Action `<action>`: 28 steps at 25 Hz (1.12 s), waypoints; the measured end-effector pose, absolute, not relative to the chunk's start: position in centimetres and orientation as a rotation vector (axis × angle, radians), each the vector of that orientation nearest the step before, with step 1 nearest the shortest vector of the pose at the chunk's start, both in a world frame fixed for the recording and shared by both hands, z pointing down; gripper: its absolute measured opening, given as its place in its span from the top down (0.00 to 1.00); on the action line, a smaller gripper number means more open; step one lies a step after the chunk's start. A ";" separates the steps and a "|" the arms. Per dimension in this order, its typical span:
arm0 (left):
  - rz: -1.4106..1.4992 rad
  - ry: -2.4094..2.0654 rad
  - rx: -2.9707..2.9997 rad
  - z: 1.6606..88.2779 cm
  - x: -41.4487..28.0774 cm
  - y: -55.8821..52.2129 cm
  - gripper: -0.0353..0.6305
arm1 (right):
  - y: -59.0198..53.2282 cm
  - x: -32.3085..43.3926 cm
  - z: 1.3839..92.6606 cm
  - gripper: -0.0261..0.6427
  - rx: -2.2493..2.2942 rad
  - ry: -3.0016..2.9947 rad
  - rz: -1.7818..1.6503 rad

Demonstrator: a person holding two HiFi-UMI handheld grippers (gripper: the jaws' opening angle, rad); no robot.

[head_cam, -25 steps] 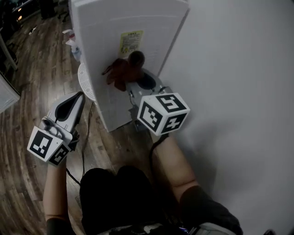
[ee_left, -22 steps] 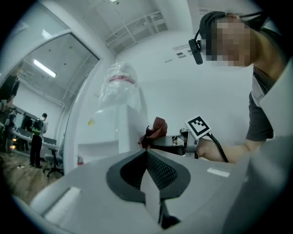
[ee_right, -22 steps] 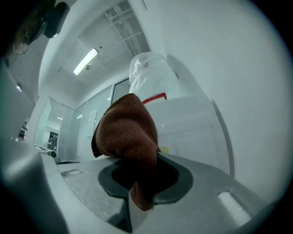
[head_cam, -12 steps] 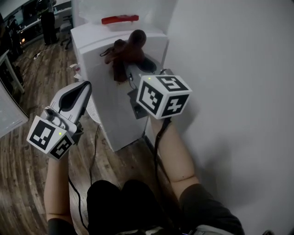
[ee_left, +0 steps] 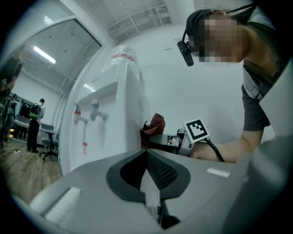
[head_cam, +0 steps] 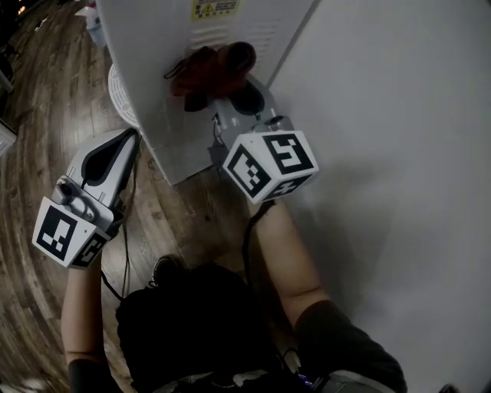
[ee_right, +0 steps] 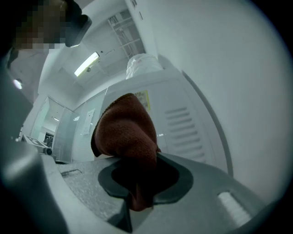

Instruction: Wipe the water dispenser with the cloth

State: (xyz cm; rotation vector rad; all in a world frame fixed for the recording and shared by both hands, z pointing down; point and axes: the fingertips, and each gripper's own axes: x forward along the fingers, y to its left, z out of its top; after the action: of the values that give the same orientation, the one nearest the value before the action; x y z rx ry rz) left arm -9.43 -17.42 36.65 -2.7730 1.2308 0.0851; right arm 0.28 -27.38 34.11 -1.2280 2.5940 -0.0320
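Right gripper (head_cam: 230, 92), clamped on cloth (head_cam: 201, 67), dropped from dispenser (head_cam: 149, 54) top to side panel under label (head_cam: 213, 9); downstroke probably ongoing. Left gripper (ee_left: 149, 180) closed, empty.

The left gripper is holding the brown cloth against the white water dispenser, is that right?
Not quite: the right gripper holds the brown cloth against the white water dispenser. The right gripper view shows the cloth clamped between its fingers.
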 end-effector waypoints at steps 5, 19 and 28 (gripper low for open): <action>0.073 1.153 -2.914 45.3 -8.3 -16.9 0.92 | -27.5 0.0 43.4 0.86 -1.260 2.653 -0.163; -0.104 1.241 -3.146 63.0 -8.3 -16.8 0.92 | -28.5 0.1 68.4 0.86 -1.514 2.787 -0.632; -0.061 1.252 -3.108 61.5 -8.5 -18.4 0.92 | -28.8 0.9 71.1 0.86 -1.547 2.906 -0.563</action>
State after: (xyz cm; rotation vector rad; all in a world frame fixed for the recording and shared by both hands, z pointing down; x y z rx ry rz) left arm -8.46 -18.42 61.53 -3.1085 1.2517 -0.0611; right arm 0.93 -28.85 71.08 -1.5465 2.9055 -0.5626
